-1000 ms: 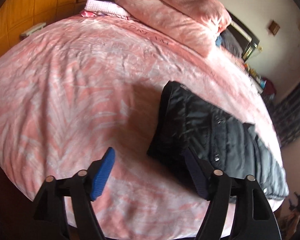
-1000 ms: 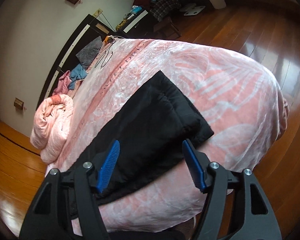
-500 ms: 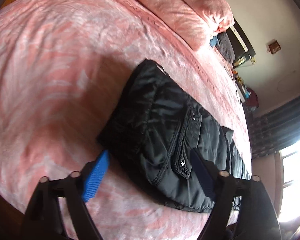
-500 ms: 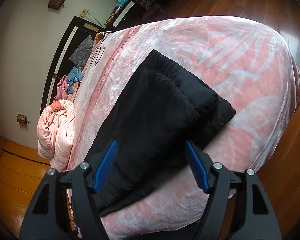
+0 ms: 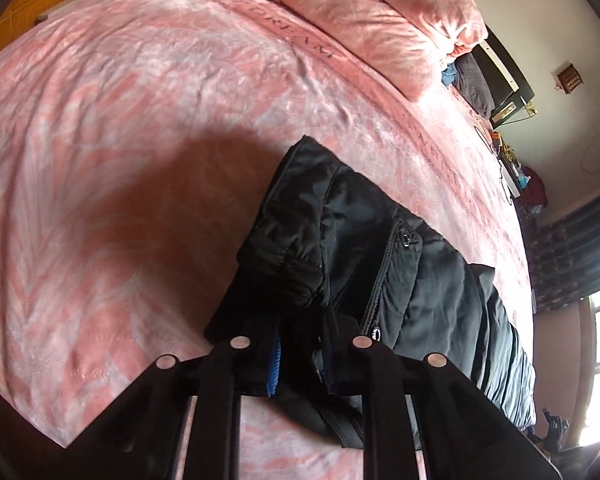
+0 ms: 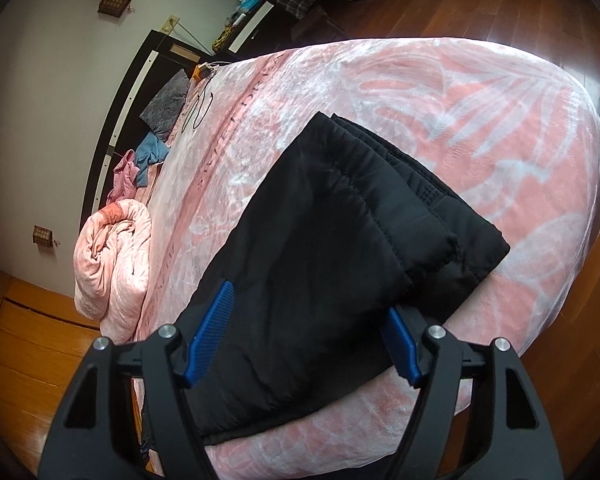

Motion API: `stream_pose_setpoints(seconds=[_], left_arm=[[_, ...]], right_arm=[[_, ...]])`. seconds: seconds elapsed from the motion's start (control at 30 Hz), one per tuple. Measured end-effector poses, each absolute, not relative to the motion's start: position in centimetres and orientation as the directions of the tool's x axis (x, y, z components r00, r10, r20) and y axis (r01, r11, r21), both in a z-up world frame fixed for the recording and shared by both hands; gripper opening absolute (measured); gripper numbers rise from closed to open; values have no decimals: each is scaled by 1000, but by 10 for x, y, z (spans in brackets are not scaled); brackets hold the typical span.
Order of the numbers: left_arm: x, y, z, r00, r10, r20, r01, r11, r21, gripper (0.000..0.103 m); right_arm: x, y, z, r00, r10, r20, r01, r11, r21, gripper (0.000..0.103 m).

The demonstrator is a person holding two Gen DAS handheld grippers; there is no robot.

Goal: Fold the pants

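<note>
Black padded pants (image 5: 384,264) lie along the near edge of a bed with a pink patterned blanket (image 5: 140,128). In the left wrist view my left gripper (image 5: 300,360) is shut on the waistband end of the pants, the fabric bunched up between its blue pads. In the right wrist view the leg end of the pants (image 6: 340,248) lies doubled over, cuffs toward the bed's corner. My right gripper (image 6: 304,340) is open, its blue pads (image 6: 212,336) standing on either side of the fabric's near edge without pressing it.
A rolled pink duvet (image 5: 380,12) lies by the dark headboard (image 6: 140,92), with small clothes (image 6: 168,104) and a cable beside it. Wooden floor (image 6: 500,0) surrounds the bed; clutter and a low cabinet stand along the wall. Dark curtains (image 5: 580,240) hang at the window.
My left gripper moved onto the waistband end and closed on it, bunching the fabric. My right gripper came lower and closer over the leg end, staying open.
</note>
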State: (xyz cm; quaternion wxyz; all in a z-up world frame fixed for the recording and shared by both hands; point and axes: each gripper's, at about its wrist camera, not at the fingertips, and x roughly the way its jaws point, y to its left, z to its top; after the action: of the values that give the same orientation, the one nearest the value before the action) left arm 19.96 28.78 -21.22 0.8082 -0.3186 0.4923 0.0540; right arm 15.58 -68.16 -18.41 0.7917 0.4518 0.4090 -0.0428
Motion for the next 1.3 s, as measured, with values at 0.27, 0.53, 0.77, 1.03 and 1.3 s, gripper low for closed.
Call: stream_pose_setpoints(seconds=[0.27,0.53,0.77,1.03,1.3], left_arm=[[200,298,-211,514,-196,-835,-431,783,-449,16],[200,295,-212,488,-195,-851,-421,801,-425,16],[200,290,-215,476,-205,-855,-411,808,-423,16],[196,291,-221,473,-234,-849,-404,799,-445,20],[160,282,-203,609,-230,-759,-365,768,-526,83]], right_arm=[[145,-682,-180,656,270,-705,455,604,654,16],[129,-687,-196,645,213,-734,509,597,620,9],[123,-693,-202,641,177,-747,538,590,602,8],[111,-709,-203,681,213,-701,536,506,675,37],[81,-726,-203,732,223,-644,510,447,735,69]])
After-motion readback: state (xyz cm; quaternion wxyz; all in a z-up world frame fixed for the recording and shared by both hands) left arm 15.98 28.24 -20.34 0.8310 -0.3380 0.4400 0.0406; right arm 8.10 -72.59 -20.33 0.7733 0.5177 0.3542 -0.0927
